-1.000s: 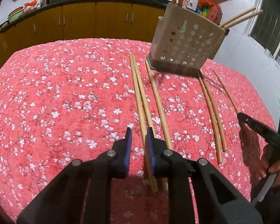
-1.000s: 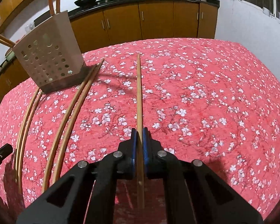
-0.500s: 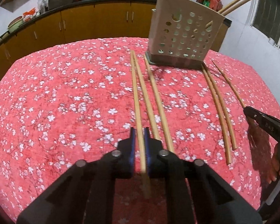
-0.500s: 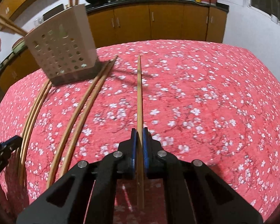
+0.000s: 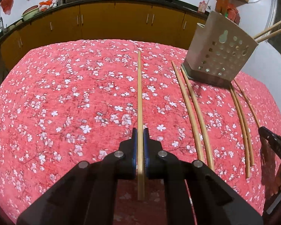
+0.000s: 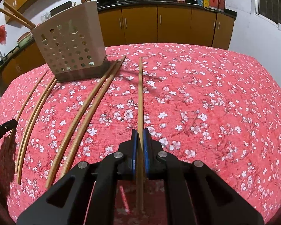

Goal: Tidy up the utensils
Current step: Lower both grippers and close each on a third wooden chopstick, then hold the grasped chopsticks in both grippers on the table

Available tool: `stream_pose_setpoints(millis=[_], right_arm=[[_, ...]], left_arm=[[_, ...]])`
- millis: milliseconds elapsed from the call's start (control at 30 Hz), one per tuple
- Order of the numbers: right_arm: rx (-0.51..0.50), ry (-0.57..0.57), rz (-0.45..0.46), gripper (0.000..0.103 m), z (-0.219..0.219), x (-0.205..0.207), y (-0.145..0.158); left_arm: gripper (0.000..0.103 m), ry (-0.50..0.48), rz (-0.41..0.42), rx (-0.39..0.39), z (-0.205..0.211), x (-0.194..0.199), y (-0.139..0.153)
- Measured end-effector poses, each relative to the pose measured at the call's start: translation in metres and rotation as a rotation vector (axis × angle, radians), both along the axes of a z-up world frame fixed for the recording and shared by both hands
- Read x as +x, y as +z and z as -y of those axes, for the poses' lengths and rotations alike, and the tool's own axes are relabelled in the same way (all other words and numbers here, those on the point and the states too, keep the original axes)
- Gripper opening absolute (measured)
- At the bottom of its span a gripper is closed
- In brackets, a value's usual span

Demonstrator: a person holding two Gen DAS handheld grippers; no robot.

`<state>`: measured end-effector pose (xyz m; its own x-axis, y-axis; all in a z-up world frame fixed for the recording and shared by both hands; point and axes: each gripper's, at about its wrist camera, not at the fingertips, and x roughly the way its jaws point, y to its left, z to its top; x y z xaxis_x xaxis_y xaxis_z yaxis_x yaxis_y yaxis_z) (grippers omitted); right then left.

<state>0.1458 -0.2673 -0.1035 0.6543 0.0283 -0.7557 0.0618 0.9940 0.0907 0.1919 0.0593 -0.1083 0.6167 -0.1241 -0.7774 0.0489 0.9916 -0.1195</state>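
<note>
Two grippers each clamp one wooden chopstick above a red floral tablecloth (image 5: 65,93). Left gripper (image 5: 140,131): jaws narrow, pads pressed on the left chopstick (image 5: 139,93), which runs from near to far along the fingers. Right gripper (image 6: 140,131): jaws likewise narrow, pinching the right chopstick (image 6: 140,93). Between the two held sticks, two loose pairs of chopsticks lie on the cloth, the pair nearer the left gripper (image 5: 192,112) and the pair nearer the right gripper (image 5: 242,123), their far ends close to the base of a perforated utensil holder (image 5: 221,54). This holder stands at the far side of the table, with further chopsticks (image 6: 15,16) projecting from its top. Kitchen cabinets (image 6: 174,26) line the far wall.
</note>
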Motion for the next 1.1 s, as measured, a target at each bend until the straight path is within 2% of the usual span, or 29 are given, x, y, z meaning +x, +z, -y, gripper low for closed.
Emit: stream_pose_setpoints(millis=[100, 300, 1100], right_arm=[[-0.005, -0.001, -0.001, 0.008, -0.0005, 0.0004, 0.0000], [-0.016, 0.000, -0.001, 0.008, -0.0006, -0.0001, -0.0001], [-0.018, 0.001, -0.002, 0.008, -0.0006, 0.0000, -0.0003]], left_arm=[[0.009, -0.001, 0.019, 0.022, 0.0033, -0.0040, -0.0003], [0.010, 0.000, 0.017, -0.020, -0.0043, -0.0078, 0.0016], [0.010, 0.005, 0.015, -0.017, 0.0005, -0.0081, 0.0011]])
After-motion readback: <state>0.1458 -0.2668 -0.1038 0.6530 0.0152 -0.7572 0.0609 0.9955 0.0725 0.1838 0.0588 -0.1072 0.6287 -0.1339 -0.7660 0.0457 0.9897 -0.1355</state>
